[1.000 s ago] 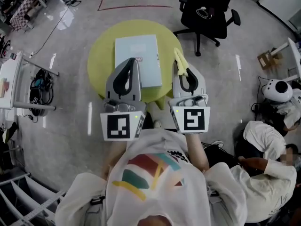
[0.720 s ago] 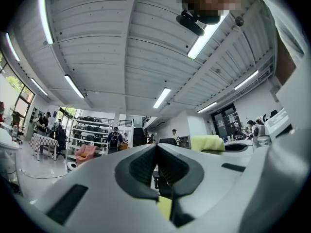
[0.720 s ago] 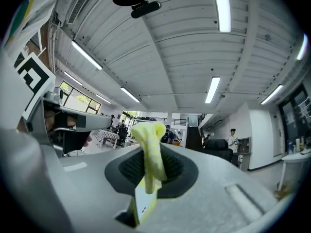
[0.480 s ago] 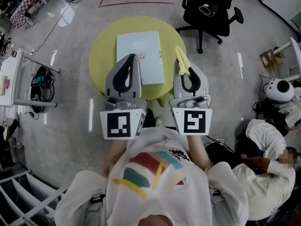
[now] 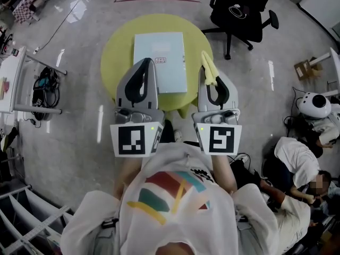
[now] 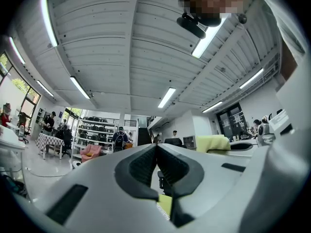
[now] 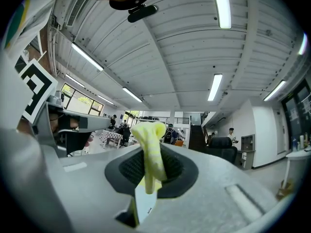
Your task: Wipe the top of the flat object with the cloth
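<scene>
Nearest me, the left tongs (image 5: 147,62) are clenched with nothing in them: in the left gripper view (image 6: 156,147) the 2 jaws meet at their tips, and only a sliver of yellow-green surface shows through the gap lower down. The right tongs (image 5: 209,74) are clamped on a soft yellow cloth (image 5: 205,60). In the right gripper view (image 7: 151,155) that cloth (image 7: 149,147) stands up between the ribbed pads and folds over above the tips.

From the head view, the left tongs reach over the near-left part of a flat pale blue rectangular object (image 5: 162,49). That object lies on a round yellow-green desk (image 5: 114,52), about midway between its left and right edges. The right tongs point over the desk's right edge, with the cloth just beside the object's right side. I cannot tell whether the cloth touches the desk.

Past the desk's far-right edge, a black office chair (image 5: 240,12) stands on the grey floor (image 5: 79,116).
</scene>
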`<state>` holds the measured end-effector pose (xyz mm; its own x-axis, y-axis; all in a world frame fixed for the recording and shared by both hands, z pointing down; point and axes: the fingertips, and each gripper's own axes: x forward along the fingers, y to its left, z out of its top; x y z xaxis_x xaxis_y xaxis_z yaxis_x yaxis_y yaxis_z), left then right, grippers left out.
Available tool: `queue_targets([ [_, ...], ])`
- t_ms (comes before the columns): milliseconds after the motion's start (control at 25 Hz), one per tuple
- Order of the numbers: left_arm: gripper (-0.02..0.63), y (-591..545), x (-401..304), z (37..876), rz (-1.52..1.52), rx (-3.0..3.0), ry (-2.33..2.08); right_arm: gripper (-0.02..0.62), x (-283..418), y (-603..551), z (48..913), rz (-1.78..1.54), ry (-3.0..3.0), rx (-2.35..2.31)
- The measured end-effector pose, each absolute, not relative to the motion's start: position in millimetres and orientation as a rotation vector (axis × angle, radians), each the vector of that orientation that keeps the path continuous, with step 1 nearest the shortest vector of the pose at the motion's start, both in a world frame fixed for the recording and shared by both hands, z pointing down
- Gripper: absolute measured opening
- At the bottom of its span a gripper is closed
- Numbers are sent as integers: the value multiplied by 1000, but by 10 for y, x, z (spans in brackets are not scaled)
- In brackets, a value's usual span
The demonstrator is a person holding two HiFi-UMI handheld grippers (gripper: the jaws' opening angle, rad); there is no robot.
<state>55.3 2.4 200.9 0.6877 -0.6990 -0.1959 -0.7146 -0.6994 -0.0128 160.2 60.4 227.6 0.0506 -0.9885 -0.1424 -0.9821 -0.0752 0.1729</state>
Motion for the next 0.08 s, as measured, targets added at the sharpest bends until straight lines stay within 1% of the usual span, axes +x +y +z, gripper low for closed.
queue_targets([
  [80,15,3,511,2000,271,-2800,1185,28,1561,595,2282,-343,-2119,2248],
])
